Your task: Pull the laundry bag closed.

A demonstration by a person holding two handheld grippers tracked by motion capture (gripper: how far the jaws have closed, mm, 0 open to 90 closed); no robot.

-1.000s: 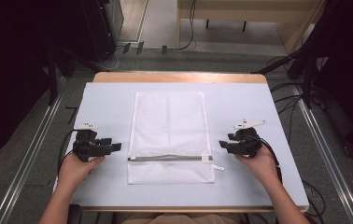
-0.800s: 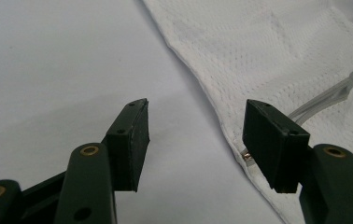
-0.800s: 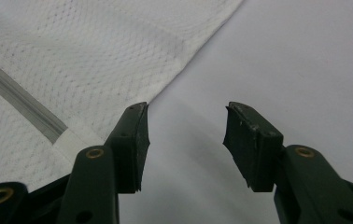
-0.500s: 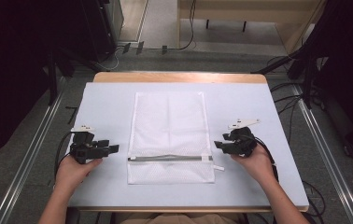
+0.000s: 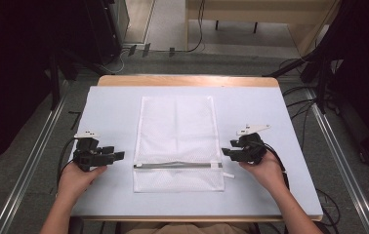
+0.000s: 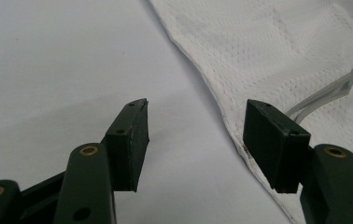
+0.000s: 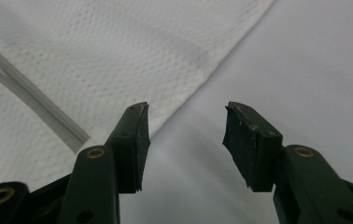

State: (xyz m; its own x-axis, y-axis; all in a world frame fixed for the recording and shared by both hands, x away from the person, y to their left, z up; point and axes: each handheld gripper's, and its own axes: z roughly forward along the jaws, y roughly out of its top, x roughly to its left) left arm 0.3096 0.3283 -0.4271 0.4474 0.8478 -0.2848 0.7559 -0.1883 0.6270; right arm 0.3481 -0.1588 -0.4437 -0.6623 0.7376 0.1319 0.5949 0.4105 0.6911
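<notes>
The table (image 5: 114,112) in front of me is covered in a pale sheet, and a white mesh laundry bag (image 5: 176,131) lies flat at its middle, long side running away from me, smoothed out with only faint fold lines. Its zipper (image 5: 175,165) crosses the bag near the end closest to me.

I judge the bag to be very light, soft and limp: it won't keep any shape when lifted and will sag from wherever I pinch it. The mesh should give the pads decent purchase, but a single layer lying flat on the table is hard to get under. The stitched side hems, level with the zipper, look like the firmest places to take hold.

My left claw (image 5: 115,155) sits at the bag's left edge, jaws apart and holding nothing; in the left gripper view the right-hand pad (image 6: 272,142) rests just over the hem. My right claw (image 5: 228,152) is at the bag's right edge, jaws also wide apart and empty, the hem passing under its left pad (image 7: 132,144).

Compared with a second ago, both hands have drawn slightly toward me and inward, toward the zipper's ends. The bag lies as it did.
</notes>
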